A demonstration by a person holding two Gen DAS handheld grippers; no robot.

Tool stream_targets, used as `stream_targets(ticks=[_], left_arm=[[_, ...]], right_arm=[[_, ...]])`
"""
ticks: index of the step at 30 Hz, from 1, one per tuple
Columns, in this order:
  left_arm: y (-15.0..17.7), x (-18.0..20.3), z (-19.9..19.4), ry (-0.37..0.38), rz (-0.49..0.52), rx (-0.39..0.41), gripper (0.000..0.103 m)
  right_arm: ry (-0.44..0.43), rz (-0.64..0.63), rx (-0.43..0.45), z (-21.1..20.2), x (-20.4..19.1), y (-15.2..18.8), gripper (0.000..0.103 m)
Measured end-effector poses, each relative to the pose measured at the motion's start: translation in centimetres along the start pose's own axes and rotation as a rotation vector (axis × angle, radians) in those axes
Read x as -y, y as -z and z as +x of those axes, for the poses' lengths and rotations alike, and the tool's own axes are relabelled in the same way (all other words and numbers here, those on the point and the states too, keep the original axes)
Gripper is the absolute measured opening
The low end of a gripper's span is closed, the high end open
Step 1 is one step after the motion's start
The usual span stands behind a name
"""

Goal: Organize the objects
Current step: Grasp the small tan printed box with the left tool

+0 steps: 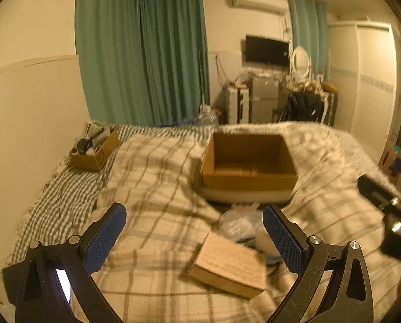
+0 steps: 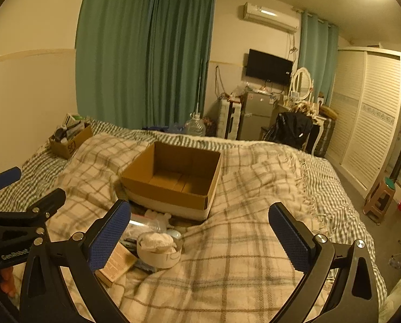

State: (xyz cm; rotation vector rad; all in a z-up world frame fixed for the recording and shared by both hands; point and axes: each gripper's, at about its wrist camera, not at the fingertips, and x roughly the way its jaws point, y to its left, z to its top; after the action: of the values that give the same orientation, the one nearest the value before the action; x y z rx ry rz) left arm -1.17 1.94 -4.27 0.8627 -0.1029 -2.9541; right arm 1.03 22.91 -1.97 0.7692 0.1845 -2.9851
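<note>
Left gripper (image 1: 195, 239): spread wide, nothing held, poised above the near clutter on the bed. Right gripper (image 2: 200, 239): likewise spread wide and empty, over bare blanket just right of the clutter.

Item 1, nearest: small printed carton (image 1: 227, 269), lying flat and slightly askew on the plaid blanket (image 1: 152, 177). It is judged light and stiff, with firm cardboard faces; a hold across two opposite long sides is advised, the soft bedding beneath being likely to give under pressure.

Item 2: white tape roll (image 2: 158, 255), lying flat just beside the carton, with a wad of white cloth (image 2: 157, 239) resting in its centre. The roll is judged rigid and light; a grip across the outer wall is suggested. The cloth is soft and may be lost if the roll is tilted.

Item 3: clear plastic bag (image 1: 238, 223), crumpled, just behind the carton. It is judged slippery, limp and nearly weightless; a pinch on a gathered fold is preferred. Its contents cannot be made out.

Item 4: open cardboard box (image 1: 249, 161), apparently empty, seated on a white base in a hollow of the blanket beyond the clutter. It is taken as the likely receptacle.

Item 5, farthest: small filled box (image 1: 95, 150) by the wall, well apart from the rest.
</note>
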Motion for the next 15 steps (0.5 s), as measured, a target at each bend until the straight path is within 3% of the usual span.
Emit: stream_targets(ticks=[6, 10, 15], left_arm=[[3.1, 0.7, 3.1, -0.008, 0.047, -0.132, 0.103], [4.9, 1.0, 6.5, -0.046, 0.049, -0.281, 0.103], [6.5, 1.4, 9.9, 0.008, -0.011, -0.392, 0.103]], right_arm=[[-0.014, 0.014, -0.085, 3.1, 1.4, 2.0, 0.103], [-0.032, 0.025, -0.120, 4.6, 1.9, 3.1, 0.103], [-0.047, 0.041, -0.146, 5.8, 2.6, 3.8, 0.103]])
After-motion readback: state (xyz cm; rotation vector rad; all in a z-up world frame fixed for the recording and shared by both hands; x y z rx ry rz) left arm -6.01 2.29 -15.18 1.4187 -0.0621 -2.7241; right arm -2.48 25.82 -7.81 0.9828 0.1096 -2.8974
